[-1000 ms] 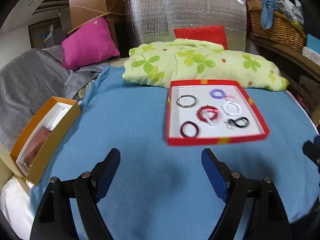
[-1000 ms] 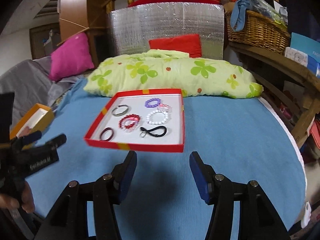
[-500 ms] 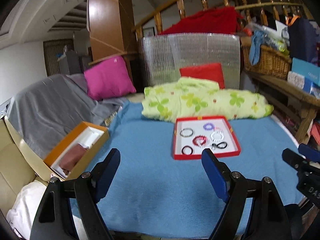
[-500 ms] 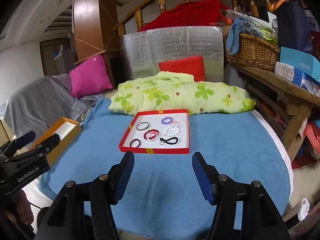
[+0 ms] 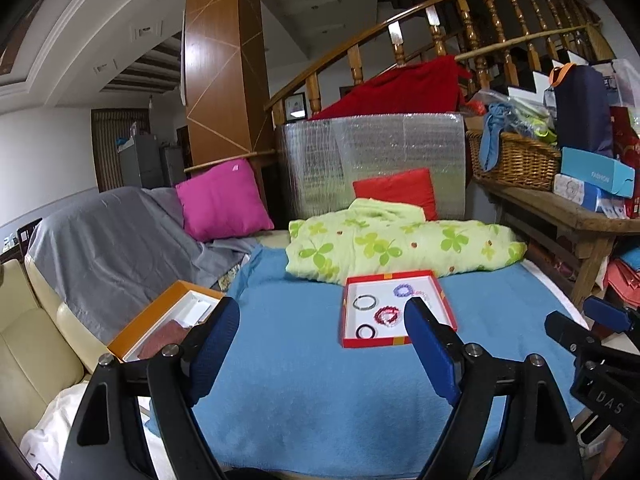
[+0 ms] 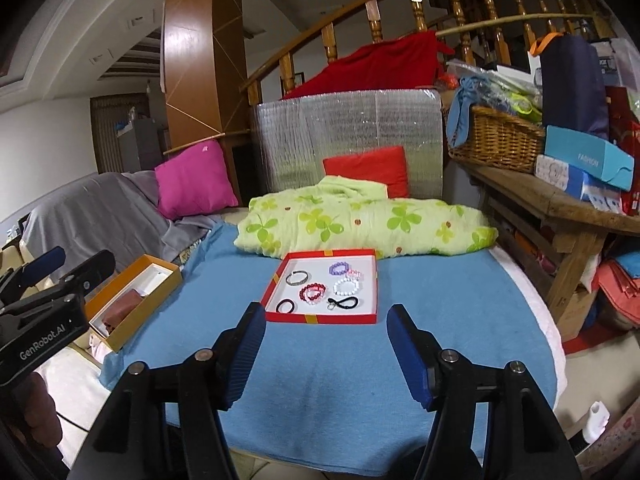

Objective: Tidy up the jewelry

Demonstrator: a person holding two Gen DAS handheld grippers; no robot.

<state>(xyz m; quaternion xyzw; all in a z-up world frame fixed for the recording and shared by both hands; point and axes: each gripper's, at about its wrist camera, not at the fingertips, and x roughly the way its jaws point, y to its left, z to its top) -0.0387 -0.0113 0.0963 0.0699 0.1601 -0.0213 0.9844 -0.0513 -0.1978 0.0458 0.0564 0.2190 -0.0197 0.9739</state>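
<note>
1. Right wrist view: the right gripper (image 6: 326,322) hangs above the near edge of the blue blanket (image 6: 340,364); its jaws are opening, blue pads apart, with nothing between them
2. Straight ahead of those fingers, just beyond their tips, sits the red tray (image 6: 326,319) flat on the blanket; inside lie a grey bracelet (image 6: 297,277), a purple bracelet (image 6: 338,268), a pale pink one (image 6: 354,274) touching it, a red bracelet (image 6: 312,291), a white bead bracelet (image 6: 346,287), a dark ring (image 6: 285,306) and a black looped band (image 6: 343,302)
3. To the left of the right gripper, on the blanket's edge, stands an orange box (image 6: 132,303) holding a brownish item; further left the left gripper's black body juts in
4. Left wrist view: the left gripper (image 5: 322,322) is spread wide and holds nothing; the tray (image 5: 376,341) lies ahead, toward its right finger (image 5: 432,352), which hides the tray's right part; the orange box (image 5: 160,316) sits beside its left finger
5. Beyond the tray lies a green floral quilt (image 5: 400,240); the right gripper's body shows at the far right edge
</note>
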